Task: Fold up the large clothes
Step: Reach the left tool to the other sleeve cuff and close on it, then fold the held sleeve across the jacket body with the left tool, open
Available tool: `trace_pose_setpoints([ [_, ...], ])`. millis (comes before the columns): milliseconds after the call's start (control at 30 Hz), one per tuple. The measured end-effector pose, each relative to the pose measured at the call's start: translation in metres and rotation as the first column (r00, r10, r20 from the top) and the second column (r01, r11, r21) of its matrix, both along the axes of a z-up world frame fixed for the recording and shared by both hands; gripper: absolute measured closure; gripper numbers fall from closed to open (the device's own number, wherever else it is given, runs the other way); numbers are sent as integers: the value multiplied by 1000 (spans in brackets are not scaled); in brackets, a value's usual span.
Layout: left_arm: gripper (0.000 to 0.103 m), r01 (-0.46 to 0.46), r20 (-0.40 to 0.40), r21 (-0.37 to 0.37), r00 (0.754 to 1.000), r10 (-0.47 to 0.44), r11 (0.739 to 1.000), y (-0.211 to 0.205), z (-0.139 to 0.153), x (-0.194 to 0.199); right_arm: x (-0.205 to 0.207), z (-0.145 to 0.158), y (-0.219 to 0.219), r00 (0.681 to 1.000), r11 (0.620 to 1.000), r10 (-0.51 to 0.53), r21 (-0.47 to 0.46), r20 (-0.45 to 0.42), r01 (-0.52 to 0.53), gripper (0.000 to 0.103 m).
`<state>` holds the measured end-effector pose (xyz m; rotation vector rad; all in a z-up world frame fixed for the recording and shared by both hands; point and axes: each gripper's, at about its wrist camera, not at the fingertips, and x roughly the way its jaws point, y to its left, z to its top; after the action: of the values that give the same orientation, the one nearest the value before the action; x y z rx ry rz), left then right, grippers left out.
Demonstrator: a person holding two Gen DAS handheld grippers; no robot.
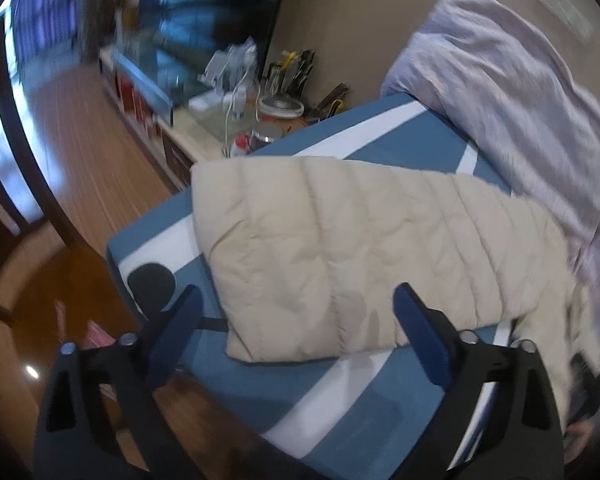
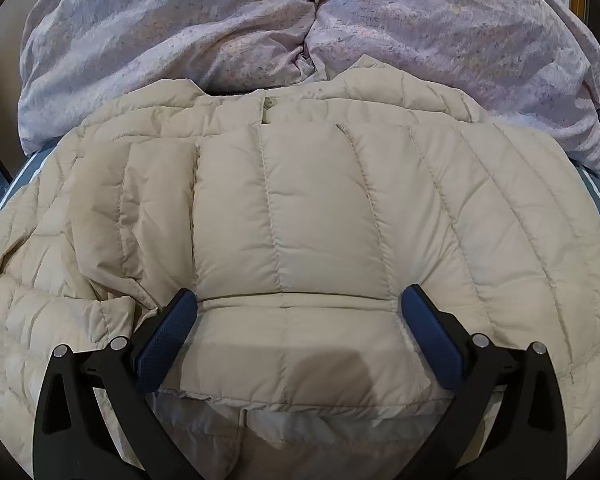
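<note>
One cream quilted jacket [image 2: 300, 220] lies spread on the blue-and-white bed sheet [image 1: 340, 408], its collar at the far side against a rumpled lilac duvet [image 2: 260, 28]. Part of it is already doubled over: the right wrist view shows a folded panel lying on top, its edge running left to right just ahead of the fingers, with pale lining showing below it.

The right gripper [image 2: 300, 312] hangs directly over that panel, jaws spread as wide as they go and holding nothing, with the fold edge between the two blue pads [image 2: 168, 336].

From the left wrist view, the jacket's long axis runs from the near-left corner of the bed toward the duvet at far right. The left gripper [image 1: 300, 312] is also wide apart and empty, hovering near the jacket's near-left end, with its left finger over bare sheet.

Judging by this, the left hand is nearer the free end, so the next fold likely brings that end along the long axis toward the right hand.

A cluttered low cabinet [image 1: 204, 128] and wooden floor [image 1: 84, 152] lie beyond the bed.
</note>
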<state>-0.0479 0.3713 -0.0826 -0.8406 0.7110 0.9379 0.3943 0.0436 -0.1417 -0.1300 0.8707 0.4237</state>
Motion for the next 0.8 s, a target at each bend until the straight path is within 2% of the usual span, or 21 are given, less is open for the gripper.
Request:
trace_pose_setpoints([
  [67, 20, -27, 40, -46, 999, 29, 999, 7, -6, -8, 0, 0, 0, 1000, 1000, 0, -1, 0, 0, 1],
  [200, 25, -40, 56, -45, 998, 42, 998, 9, -6, -9, 0, 1, 0, 1000, 1000, -1, 1, 0, 1, 1],
  [333, 34, -35, 61, -40, 997, 38, 999, 10, -7, -4, 0, 1, 0, 1000, 1000, -1, 1, -1, 1, 1],
  [467, 37, -43, 53, -33, 998, 44, 999, 11, -6, 0, 0, 1, -1, 1000, 1000, 0, 2, -2, 0, 1],
  [500, 45, -48, 44, -29, 998, 50, 998, 12, -6, 2, 0, 1, -1, 1000, 1000, 0, 3, -2, 0, 1],
  [533, 60, -55, 29, -24, 998, 56, 998, 12, -6, 3, 0, 1, -1, 1000, 1000, 0, 4, -2, 0, 1],
  [600, 81, -51, 20, -37, 998, 52, 998, 15, -7, 6, 0, 1, -1, 1000, 1000, 0, 3, -2, 0, 1],
  [700, 93, -38, 29, -42, 999, 40, 998, 15, -3, 9, 0, 1, -1, 1000, 1000, 0, 2, -3, 0, 1],
  [800, 95, -15, 27, -13, 1000, 15, 1000, 11, 9, 18, 0, 1, -1, 1000, 1000, 1, 2, -3, -1, 1],
])
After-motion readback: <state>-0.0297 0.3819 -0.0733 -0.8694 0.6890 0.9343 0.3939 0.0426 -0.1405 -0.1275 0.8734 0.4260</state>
